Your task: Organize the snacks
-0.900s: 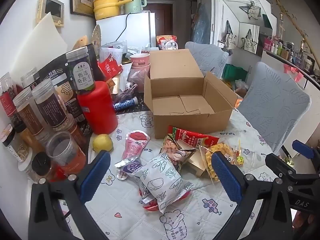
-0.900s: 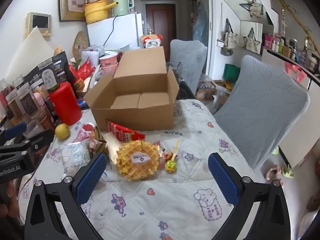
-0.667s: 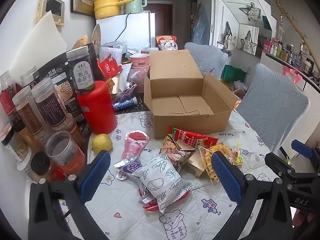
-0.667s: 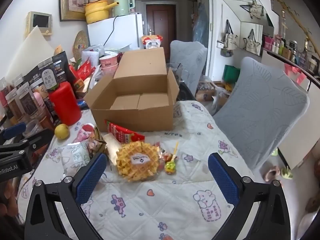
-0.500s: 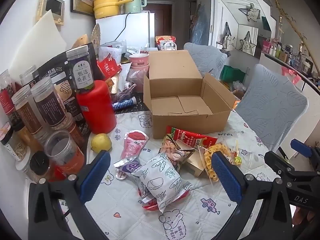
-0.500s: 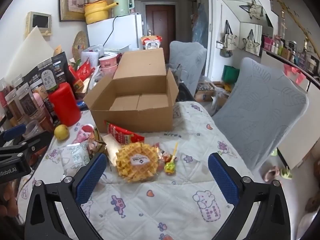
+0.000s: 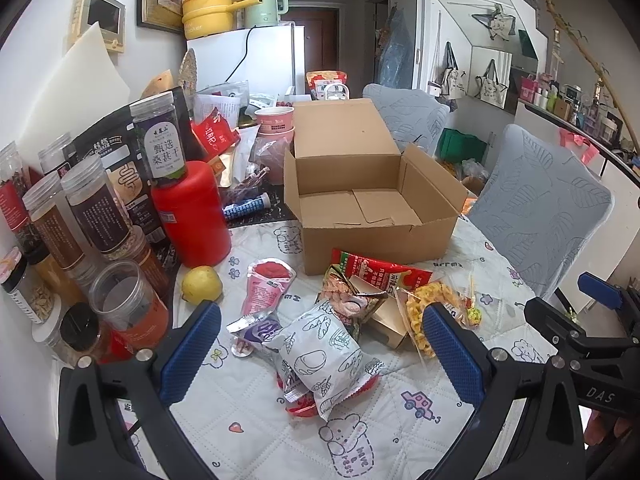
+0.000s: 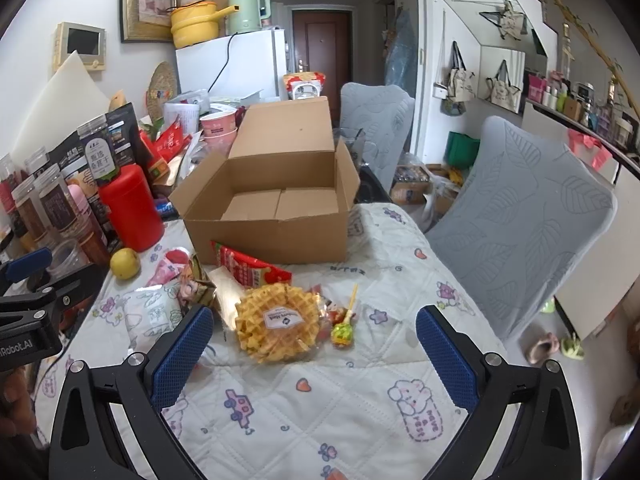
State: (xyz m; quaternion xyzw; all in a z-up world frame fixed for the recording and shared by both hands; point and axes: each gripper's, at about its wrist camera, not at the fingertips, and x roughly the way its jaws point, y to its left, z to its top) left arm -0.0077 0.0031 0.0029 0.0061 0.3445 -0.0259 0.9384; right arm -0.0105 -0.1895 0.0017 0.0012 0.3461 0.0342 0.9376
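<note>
Left wrist view: no real change vs. prior frames; both tools, left tool [image 7: 320, 354] & right tool [image 8: 314, 354], spread, empty. Cardboard box [image 7: 376, 216] empty; sorting not started.

waffle [image 7: 419, 317]: your left view shows only an edge behind the gripper pad | red pouch [image 8: 250, 270]: half under waffle | jar labels [image 7: 102, 216]: too small for you to read | both gripper bodies cut off by bottom edge

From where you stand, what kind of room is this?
Probably a lived-in flat's dining corner: a white fridge with a kettle on top, covered chairs, and a quilted table strewn with snacks.
</note>
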